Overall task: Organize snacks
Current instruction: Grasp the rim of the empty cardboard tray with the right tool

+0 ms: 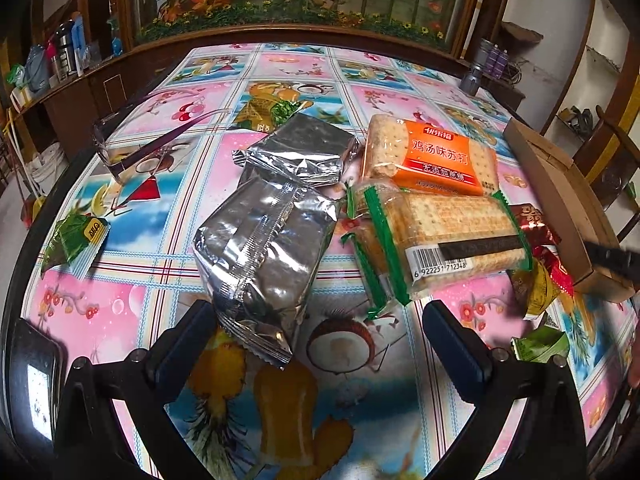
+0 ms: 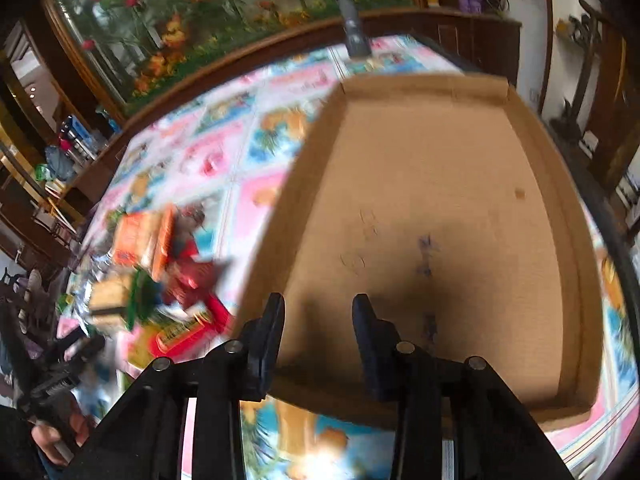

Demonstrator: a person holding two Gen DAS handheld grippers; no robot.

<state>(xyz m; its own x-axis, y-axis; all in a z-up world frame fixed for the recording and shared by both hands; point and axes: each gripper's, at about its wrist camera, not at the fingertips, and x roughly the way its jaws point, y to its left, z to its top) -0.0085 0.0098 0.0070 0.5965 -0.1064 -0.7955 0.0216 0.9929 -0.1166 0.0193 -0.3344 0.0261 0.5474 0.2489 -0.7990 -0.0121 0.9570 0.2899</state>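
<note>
So the snacks are all heaped mid-table on the glossy pink-and-blue fruit-print tablecloth [image 1: 132, 312]. Nearest the left gripper [image 1: 320, 332] is a crinkly silver foil snack pack [image 1: 260, 252], its bottom corner poking in between the wide-open jaws, though the pads aren't pressing on it. A second silver foil pack [image 1: 300, 152] lies just behind and touches it. To their right there's a clear cracker sleeve with green trim and a barcode [image 1: 440, 240], overlapping an orange-labelled cracker pack [image 1: 432, 156] behind it. Small red and yellow-green candy wrappers [image 1: 540, 272] are wedged between the crackers and the shallow brown cardboard box [image 2: 440, 200], which sits at the table's right side.

The right gripper [image 2: 318, 304] hangs over the near edge of that box, jaws partly open, nothing between them. The box floor looks bare, that view is pretty blurry though.

Other clutter: purple-framed glasses [image 1: 160, 144] at far left, a lone green-wrapped candy [image 1: 76, 236] near the left edge, another green one [image 1: 540, 344] at right, and a grey flashlight [image 1: 472, 76] standing at the far side.
</note>
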